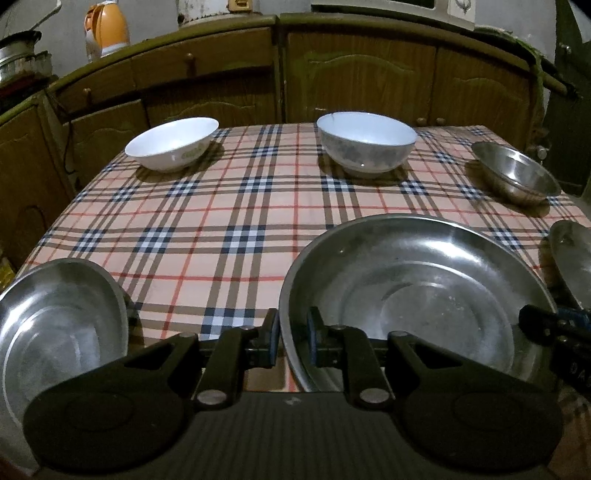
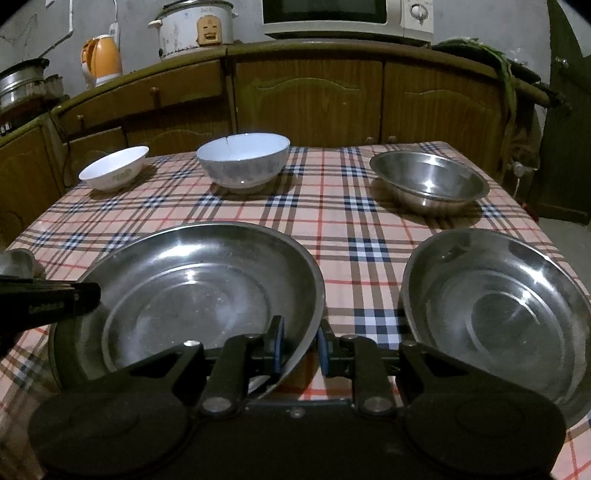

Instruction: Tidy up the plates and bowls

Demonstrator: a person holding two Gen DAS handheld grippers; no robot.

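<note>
A large steel plate (image 1: 424,291) (image 2: 192,291) sits at the near middle of the checked table. My left gripper (image 1: 291,338) straddles its left rim, one finger inside and one outside, with a small gap. My right gripper (image 2: 300,343) straddles its right rim the same way. A smaller steel plate (image 1: 59,325) lies near left, another steel plate (image 2: 495,314) near right. At the back stand a white bowl (image 1: 173,142) (image 2: 114,166), a grey-white bowl (image 1: 365,142) (image 2: 243,160) and a steel bowl (image 1: 517,173) (image 2: 428,181).
The table (image 1: 229,221) carries a plaid cloth. Brown cabinets (image 2: 314,99) run behind it, with a kettle (image 2: 101,59), a rice cooker (image 2: 195,27) and a microwave (image 2: 347,18) on top. The other gripper shows at each view's edge.
</note>
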